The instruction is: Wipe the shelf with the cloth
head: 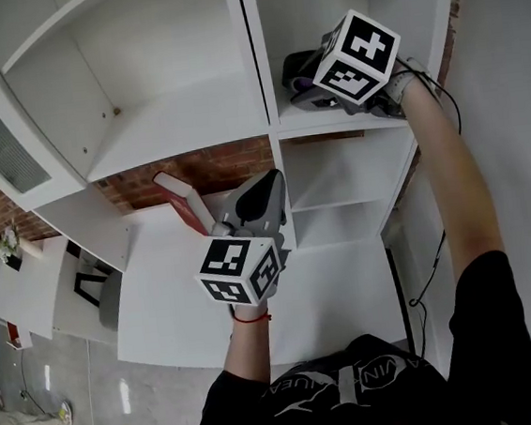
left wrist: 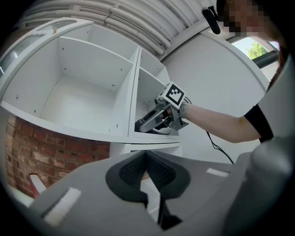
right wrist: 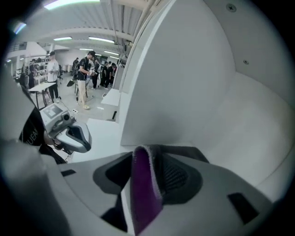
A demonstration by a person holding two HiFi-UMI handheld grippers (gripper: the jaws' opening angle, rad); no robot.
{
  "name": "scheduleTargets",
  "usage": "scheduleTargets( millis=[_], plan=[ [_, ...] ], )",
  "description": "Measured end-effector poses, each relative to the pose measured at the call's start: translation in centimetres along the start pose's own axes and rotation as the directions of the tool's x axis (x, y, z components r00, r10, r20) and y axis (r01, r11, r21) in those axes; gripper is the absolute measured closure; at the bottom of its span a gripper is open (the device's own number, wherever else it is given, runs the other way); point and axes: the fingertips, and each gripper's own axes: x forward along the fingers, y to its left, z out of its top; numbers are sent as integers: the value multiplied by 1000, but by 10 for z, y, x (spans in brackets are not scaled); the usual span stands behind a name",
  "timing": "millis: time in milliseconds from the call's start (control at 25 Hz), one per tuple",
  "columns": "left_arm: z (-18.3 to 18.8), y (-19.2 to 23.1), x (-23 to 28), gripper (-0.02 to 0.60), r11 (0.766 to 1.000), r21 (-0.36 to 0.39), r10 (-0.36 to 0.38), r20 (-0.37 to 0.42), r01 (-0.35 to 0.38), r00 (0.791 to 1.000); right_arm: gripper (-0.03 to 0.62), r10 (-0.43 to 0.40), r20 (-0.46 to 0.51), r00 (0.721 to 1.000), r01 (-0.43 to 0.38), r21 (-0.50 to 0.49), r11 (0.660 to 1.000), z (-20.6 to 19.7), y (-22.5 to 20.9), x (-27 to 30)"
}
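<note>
The white shelf unit [head: 234, 97] fills the head view's upper half. My right gripper [head: 300, 73] reaches into its upper right compartment [head: 369, 116], just above the board. A purple cloth [right wrist: 145, 193] stands between its jaws, lying against the right-hand pad [right wrist: 177, 177]; a dark gap shows on the other side, so the jaws are open around it. A sliver of the cloth [head: 301, 84] peeks out under the gripper in the head view. My left gripper [head: 265, 186] hovers in front of the shelf over the white table, shut and empty [left wrist: 146, 156]. The left gripper view also shows the right gripper [left wrist: 144, 125] inside the compartment.
A red and white object [head: 182, 204] lies on the white table [head: 181, 310] below the shelf, left of my left gripper. Brick wall [head: 195, 172] shows behind the lower opening. A black cable [head: 436, 264] runs down the right side. Several people [right wrist: 85, 78] stand far off.
</note>
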Motion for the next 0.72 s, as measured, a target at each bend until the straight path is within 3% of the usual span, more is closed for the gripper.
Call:
scheduleTargets(
  millis=[120,200,320,400,440,560,720],
  plan=[
    [-1,-1,1,569,1000,2,-8,-3,8,1000,379,34,49,998,-34,-1,999,9,7,-16],
    [-1,-2,3,569,1000,5,-17,-3,17,1000,380,20,133,991,-24,24,999,21,3,-37],
    [0,-5,7,569,999,7,-32,-1,32,999,385,-151,211,966,133,97,986,35,-24,-67],
    [1,-9,10,570,999,8,-50,1,50,999,415,-278,143,950,262,120,958,27,-45,-67],
    [2,-12,10,569,998,9,-60,0,60,998,418,-304,84,949,294,116,949,17,-50,-61],
    [0,-18,10,569,996,12,-84,-2,84,996,424,-246,-66,967,253,135,958,-12,-52,-32],
    [-4,-14,8,569,996,13,-92,-9,92,996,422,-146,-139,979,170,183,968,-31,-55,-7]
  ],
)
